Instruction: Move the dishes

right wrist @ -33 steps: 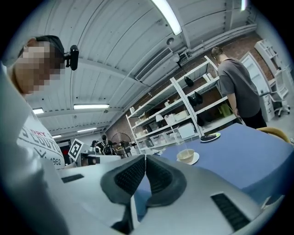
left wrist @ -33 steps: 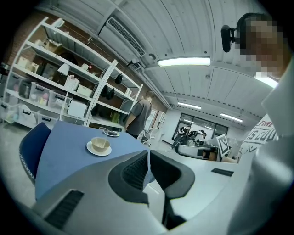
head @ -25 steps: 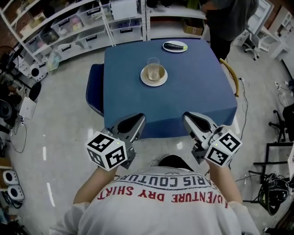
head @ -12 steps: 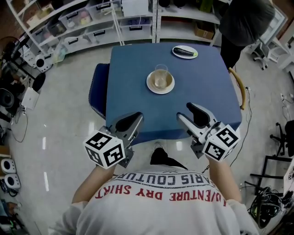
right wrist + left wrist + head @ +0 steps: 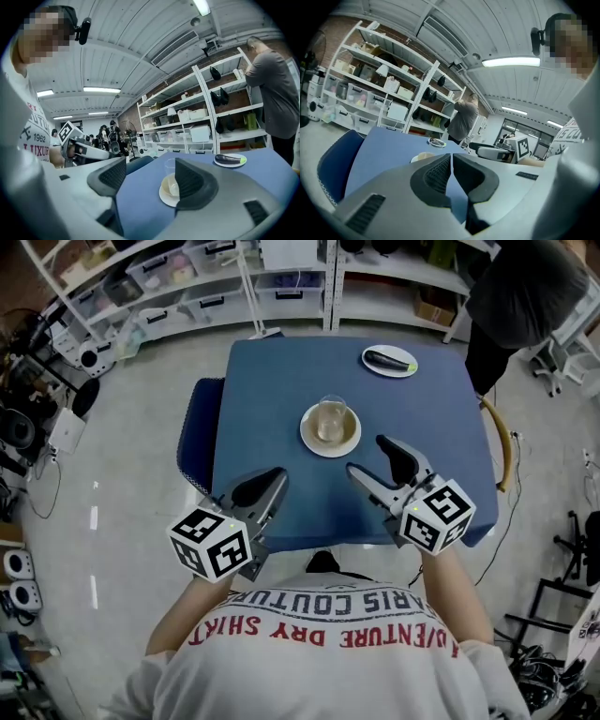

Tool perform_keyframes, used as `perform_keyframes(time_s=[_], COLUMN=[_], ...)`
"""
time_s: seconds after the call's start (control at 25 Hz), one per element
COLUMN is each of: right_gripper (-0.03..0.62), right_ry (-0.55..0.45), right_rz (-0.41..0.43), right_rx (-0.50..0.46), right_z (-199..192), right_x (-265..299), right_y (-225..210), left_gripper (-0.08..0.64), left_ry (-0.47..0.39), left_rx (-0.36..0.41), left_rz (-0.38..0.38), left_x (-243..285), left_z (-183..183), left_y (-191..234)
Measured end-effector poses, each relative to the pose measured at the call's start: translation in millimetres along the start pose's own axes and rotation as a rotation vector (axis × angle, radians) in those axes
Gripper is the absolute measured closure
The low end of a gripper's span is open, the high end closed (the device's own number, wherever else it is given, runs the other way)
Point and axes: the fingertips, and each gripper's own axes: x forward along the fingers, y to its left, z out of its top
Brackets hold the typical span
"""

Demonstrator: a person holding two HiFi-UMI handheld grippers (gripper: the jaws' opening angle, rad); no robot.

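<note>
A glass [image 5: 331, 417] stands on a cream saucer [image 5: 331, 439] in the middle of the blue table [image 5: 272, 390]; both show in the right gripper view, the glass [image 5: 170, 169] on the saucer [image 5: 164, 194]. A small plate with a dark aubergine [image 5: 389, 360] lies at the far right corner, and the plate [image 5: 230, 160] is also ahead of the right gripper. My right gripper [image 5: 368, 459] is over the table's near part, just short of the saucer; its jaws have just been opening and hold nothing. My left gripper [image 5: 278, 474] hangs at the table's near edge, jaws together and empty.
A blue chair [image 5: 192, 439] stands against the table's left side. White shelving [image 5: 187, 287] with boxes runs along the far wall. A person in dark clothes [image 5: 525, 296] stands at the far right. Stands and cables [image 5: 28, 427] crowd the left floor.
Both grippers have moved forward toward the table; the right one has come over the tabletop close to the saucer. Its jaws were together and now stand wide apart.
</note>
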Motion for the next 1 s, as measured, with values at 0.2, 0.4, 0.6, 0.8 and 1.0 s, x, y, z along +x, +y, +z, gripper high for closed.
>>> perform_keyframes(time_s=[0.2, 0.4, 0.6, 0.8, 1.0], right_gripper=[0.270, 0.247, 0.241, 0.243, 0.243], right_ry=[0.066, 0.127, 0.173, 0.222, 0.240], right_rz=[0.036, 0.044, 0.065, 0.081, 0.093], right_rx=[-0.033, -0.095, -0.134, -0.182, -0.184], right_z=[-7, -23, -42, -59, -66], right_x=[37, 71, 101, 125, 138], right_y=[-26, -50, -62, -71, -72], left_gripper=[0.522, 0.522, 0.522, 0.522, 0.522], left_ry=[-0.008, -0.005, -0.021, -0.027, -0.029], left_rx=[-0.019, -0.033, -0.047, -0.067, -0.089], left_rz=[0.050, 0.096, 0.141, 0.181, 0.208], left_x=[16, 30, 38, 42, 39], left_z=[12, 13, 12, 7, 2], left_y=[19, 34, 50, 64, 69])
